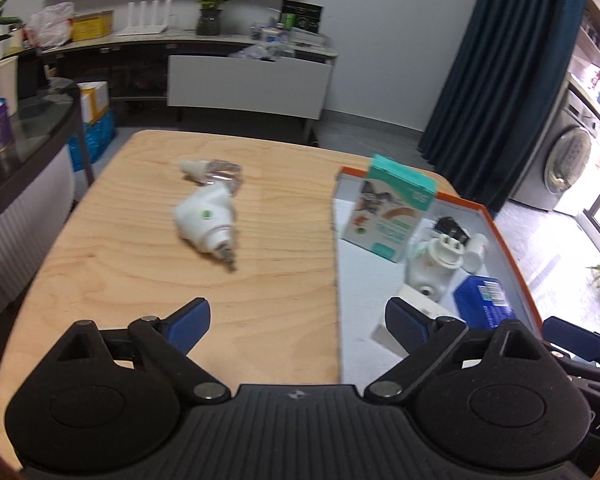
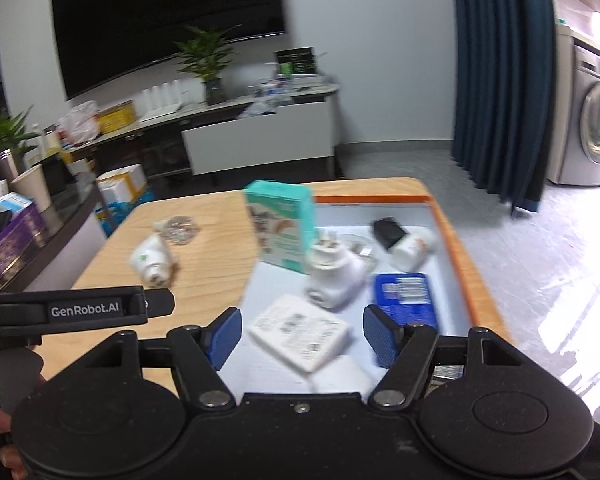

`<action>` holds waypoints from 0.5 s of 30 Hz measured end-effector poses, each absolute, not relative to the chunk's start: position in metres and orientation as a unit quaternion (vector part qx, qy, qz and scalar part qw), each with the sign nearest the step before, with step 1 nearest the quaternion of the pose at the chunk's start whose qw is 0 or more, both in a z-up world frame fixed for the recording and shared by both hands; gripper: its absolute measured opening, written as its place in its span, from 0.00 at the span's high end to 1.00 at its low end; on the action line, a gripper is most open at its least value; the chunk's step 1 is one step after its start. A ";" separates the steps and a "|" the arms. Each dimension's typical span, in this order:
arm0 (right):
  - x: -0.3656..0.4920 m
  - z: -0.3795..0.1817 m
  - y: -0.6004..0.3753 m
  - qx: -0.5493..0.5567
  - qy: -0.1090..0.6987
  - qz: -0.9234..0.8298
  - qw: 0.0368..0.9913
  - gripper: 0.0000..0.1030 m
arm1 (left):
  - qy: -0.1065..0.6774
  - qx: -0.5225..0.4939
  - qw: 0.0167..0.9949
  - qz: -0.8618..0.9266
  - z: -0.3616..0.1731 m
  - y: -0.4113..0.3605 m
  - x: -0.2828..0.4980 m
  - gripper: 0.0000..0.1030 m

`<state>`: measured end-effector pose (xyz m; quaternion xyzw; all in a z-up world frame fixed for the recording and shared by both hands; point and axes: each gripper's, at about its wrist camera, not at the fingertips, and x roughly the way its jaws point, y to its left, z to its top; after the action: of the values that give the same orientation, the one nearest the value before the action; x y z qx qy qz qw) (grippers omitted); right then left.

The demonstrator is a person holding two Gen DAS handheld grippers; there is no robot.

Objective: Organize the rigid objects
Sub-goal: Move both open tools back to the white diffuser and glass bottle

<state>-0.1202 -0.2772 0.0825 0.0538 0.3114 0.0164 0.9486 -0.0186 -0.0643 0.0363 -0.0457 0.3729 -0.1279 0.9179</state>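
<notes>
A white plug-in device point(image 1: 206, 224) lies on its side on the wooden table point(image 1: 140, 280), with a small white cap and a clear crinkled piece point(image 1: 220, 170) just beyond it. On the right is an orange-rimmed tray point(image 1: 512, 264) holding an upright teal box point(image 1: 392, 208), a second white plug-in device point(image 1: 432, 264), a blue box point(image 1: 486, 300), a white bottle point(image 1: 476, 250) and a black item point(image 1: 452, 228). My left gripper point(image 1: 298, 320) hangs open over the table's near part, gripping nothing. My right gripper point(image 2: 303, 332) is open above a flat white box point(image 2: 300, 332) in the tray point(image 2: 456, 248), pads apart from it.
A dark glass side table point(image 1: 40, 120) with boxes stands close on the left. Beyond the table are a low TV cabinet point(image 1: 248, 84) with a plant, a blue curtain point(image 1: 500, 80) and a washing machine point(image 1: 568, 164) on the right. The tray reaches the table's right edge.
</notes>
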 end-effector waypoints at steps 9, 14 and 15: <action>-0.106 0.081 -0.237 0.037 0.318 0.062 0.945 0.21 | 0.377 -0.069 0.920 -0.084 0.034 -0.027 -0.014 0.04; -0.098 0.082 -0.229 0.029 0.319 0.069 0.945 0.20 | 0.379 -0.074 0.920 -0.068 0.032 -0.017 -0.006 0.04; -0.096 0.081 -0.228 0.028 0.319 0.070 0.945 0.20 | 0.379 -0.074 0.920 -0.066 0.032 -0.016 -0.006 0.04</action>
<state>-0.0961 -0.2278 0.0814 0.0277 0.3193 0.0695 0.9447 -0.0058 -0.0162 0.0322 -0.0741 0.3787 -0.0659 0.9202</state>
